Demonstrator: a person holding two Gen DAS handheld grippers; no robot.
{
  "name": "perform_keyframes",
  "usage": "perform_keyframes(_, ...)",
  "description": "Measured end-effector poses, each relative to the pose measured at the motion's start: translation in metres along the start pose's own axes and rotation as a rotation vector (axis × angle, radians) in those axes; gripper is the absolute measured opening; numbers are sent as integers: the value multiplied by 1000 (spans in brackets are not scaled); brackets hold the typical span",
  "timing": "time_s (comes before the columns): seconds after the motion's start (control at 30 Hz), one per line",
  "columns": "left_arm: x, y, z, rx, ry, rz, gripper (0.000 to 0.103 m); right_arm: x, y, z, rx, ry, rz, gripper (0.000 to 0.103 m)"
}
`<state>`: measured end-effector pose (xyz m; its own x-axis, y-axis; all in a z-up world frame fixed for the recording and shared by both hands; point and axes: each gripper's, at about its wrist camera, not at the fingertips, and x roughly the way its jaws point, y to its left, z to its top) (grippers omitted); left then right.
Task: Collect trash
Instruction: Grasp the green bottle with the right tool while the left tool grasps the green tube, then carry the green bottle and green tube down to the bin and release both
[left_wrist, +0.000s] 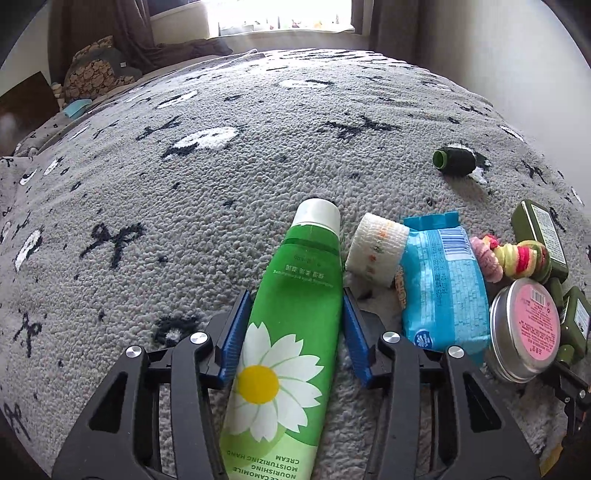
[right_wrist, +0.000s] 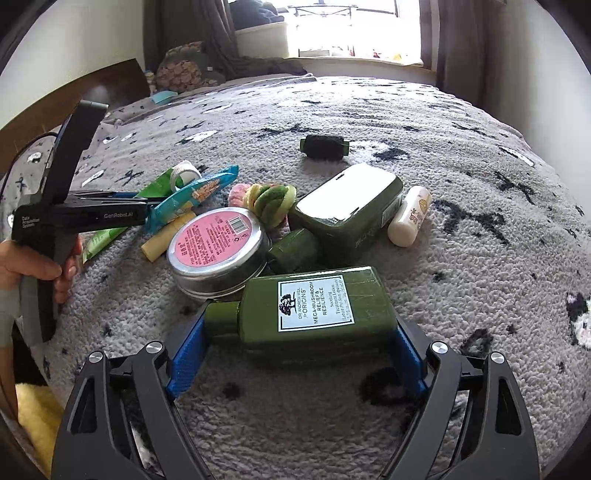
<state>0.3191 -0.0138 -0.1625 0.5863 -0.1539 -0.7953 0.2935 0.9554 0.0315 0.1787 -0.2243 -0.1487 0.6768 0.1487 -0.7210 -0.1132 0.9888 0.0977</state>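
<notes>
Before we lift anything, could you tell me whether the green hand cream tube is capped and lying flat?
Capped and lying flat: the green hand cream tube rests on the blanket, white cap on, between the left gripper fingers.

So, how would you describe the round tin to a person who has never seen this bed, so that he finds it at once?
Look at the grey patterned blanket covering the bed, then at the heap of toiletries on it. The round tin lies between the blue snack packet and the dark green Origins bottles. It alone is round, flat and silver, with a pink label and barcode.
</notes>
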Motion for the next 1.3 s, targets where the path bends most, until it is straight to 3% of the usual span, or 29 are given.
perform_keyframes(0.47, -54, -13, -67, -26, -3, 36, 41, -37, -9, -33, 31, 10, -35, 85)
perform_keyframes(0.9, -110, -37, -133, -48, -29, 3, 41, -80, 2, -57, 17, -30, -21, 85)
perform_keyframes(1.3, -143, -63, -169, -38, -50, -47, 41, -113, 10, -73, -3, -61, -12, 85)
